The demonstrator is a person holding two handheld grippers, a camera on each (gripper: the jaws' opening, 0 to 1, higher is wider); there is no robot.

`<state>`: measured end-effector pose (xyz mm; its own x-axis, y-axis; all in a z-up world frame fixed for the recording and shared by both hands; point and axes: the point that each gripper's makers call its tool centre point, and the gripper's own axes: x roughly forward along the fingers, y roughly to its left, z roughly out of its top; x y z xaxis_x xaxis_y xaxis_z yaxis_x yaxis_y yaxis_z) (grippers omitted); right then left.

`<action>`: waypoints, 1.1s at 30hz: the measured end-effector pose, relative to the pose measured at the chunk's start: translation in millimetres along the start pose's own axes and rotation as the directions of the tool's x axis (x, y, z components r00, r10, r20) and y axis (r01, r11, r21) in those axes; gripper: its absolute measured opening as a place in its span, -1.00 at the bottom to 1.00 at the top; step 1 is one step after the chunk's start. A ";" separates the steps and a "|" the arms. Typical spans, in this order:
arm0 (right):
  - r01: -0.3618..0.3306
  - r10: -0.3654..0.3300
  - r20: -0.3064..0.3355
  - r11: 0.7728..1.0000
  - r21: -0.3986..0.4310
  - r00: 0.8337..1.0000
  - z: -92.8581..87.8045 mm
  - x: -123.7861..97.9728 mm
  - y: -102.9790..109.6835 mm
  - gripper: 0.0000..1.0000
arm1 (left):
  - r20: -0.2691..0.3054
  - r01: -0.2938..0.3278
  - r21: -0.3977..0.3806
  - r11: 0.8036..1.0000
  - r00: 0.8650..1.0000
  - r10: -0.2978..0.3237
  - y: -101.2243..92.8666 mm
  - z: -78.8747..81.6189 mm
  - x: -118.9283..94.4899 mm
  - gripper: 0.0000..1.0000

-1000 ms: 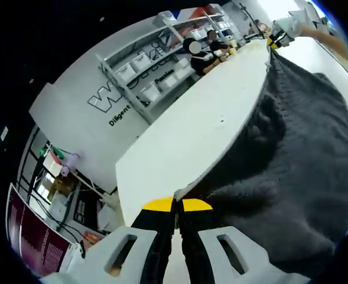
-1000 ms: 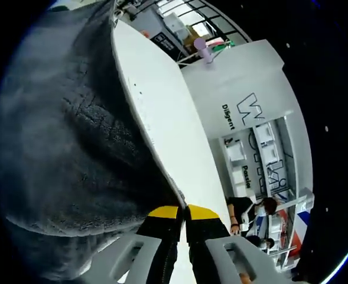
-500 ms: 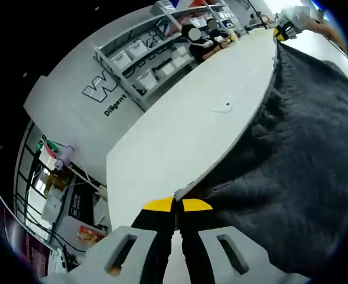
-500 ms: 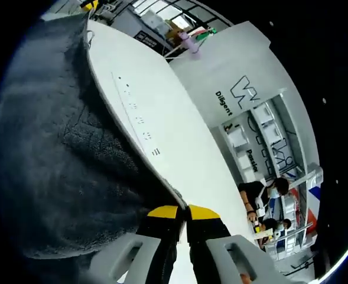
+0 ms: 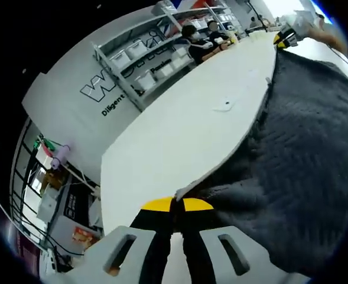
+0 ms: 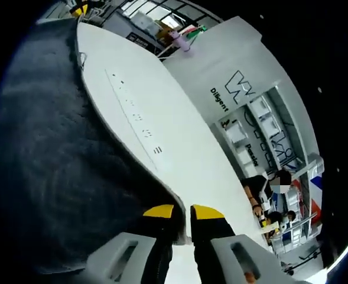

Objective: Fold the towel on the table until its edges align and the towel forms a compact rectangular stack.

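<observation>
Across the white table (image 5: 179, 136), the dark grey terry towel (image 5: 303, 154) hangs stretched between both grippers, left gripper (image 5: 178, 205) pinched tight on one corner and right gripper (image 6: 182, 211) clamped on another, white shelving (image 5: 144, 56) behind.

Left gripper view: the dark grey towel (image 5: 303, 154) runs out of frame at right and lower right, so its full outline cannot be judged. The towel corner lies hidden between the left gripper (image 5: 177, 205) tips. The other gripper (image 5: 285, 39), upper right, is too small to read. Right gripper view: towel cut off at left; small marks on the tabletop (image 6: 162, 118) are illegible.
</observation>
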<state>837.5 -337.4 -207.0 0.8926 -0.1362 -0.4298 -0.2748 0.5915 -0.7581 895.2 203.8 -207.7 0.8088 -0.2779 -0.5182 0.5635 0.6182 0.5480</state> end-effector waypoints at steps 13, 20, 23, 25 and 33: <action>0.061 -0.059 -0.039 0.995 0.074 0.998 -17.6 -12.2 -18.7 -0.20 | 0.027 -0.104 -0.147 0.984 0.994 0.109 28.0 -10.0 -16.6 -0.22; 0.085 -0.079 -0.065 0.992 0.097 0.995 -23.7 -25.0 -20.1 0.62 | -0.005 -0.138 -0.187 0.973 0.990 0.140 34.8 -22.7 -29.4 0.39; 0.074 -0.066 -0.071 0.990 0.117 0.995 -25.6 -29.8 -20.0 0.92 | -0.039 -0.170 -0.221 0.960 0.985 0.165 39.1 -32.8 -37.1 0.53; 0.061 -0.052 -0.071 0.990 0.129 0.996 -26.4 -33.5 -19.1 0.98 | -0.072 -0.197 -0.251 0.948 0.980 0.185 42.4 -40.5 -42.1 0.75; 0.017 -0.008 -0.048 0.984 0.177 0.999 -29.8 -56.5 -17.7 0.99 | -0.119 -0.198 -0.297 0.934 0.978 0.169 37.5 -59.8 -60.8 0.99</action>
<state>781.3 -363.8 -183.9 0.8765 -0.1796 -0.4466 -0.1921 0.7203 -0.6665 857.1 287.8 -194.9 0.8668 -0.0798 -0.4922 0.3165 0.8508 0.4194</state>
